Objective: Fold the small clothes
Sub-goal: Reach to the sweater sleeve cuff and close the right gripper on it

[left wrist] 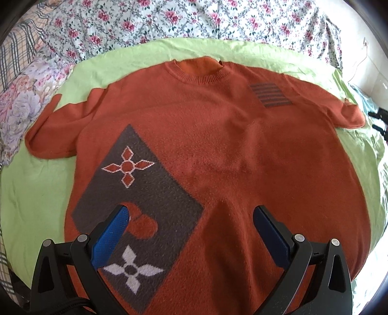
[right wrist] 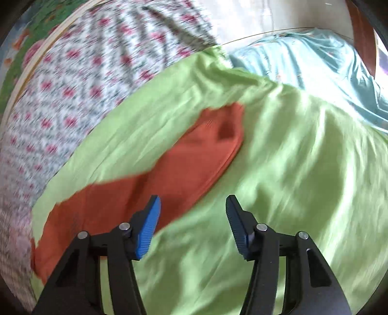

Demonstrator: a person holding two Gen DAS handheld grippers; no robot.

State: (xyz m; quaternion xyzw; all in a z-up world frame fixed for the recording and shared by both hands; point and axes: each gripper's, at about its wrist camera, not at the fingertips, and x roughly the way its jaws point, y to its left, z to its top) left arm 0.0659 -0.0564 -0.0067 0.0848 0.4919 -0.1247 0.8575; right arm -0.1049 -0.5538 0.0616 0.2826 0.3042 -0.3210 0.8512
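Note:
An orange knit sweater (left wrist: 206, 150) lies spread face up on a green sheet (left wrist: 36, 193), collar at the far side, both short sleeves out to the sides. A grey diamond patch with flower shapes (left wrist: 135, 193) marks its lower left front. My left gripper (left wrist: 190, 213) hovers open over the sweater's lower front, nothing between its blue pads. In the blurred right wrist view, one orange sleeve (right wrist: 194, 155) lies on the green sheet (right wrist: 291, 169). My right gripper (right wrist: 192, 206) is open above the sheet beside that sleeve's edge, with nothing between its fingers.
Floral bedding (left wrist: 169, 19) lies bunched behind the sweater and along the left (left wrist: 21, 101). A light blue cloth (right wrist: 315, 65) sits beyond the green sheet in the right wrist view. Black gear (left wrist: 380, 121) shows at the right edge.

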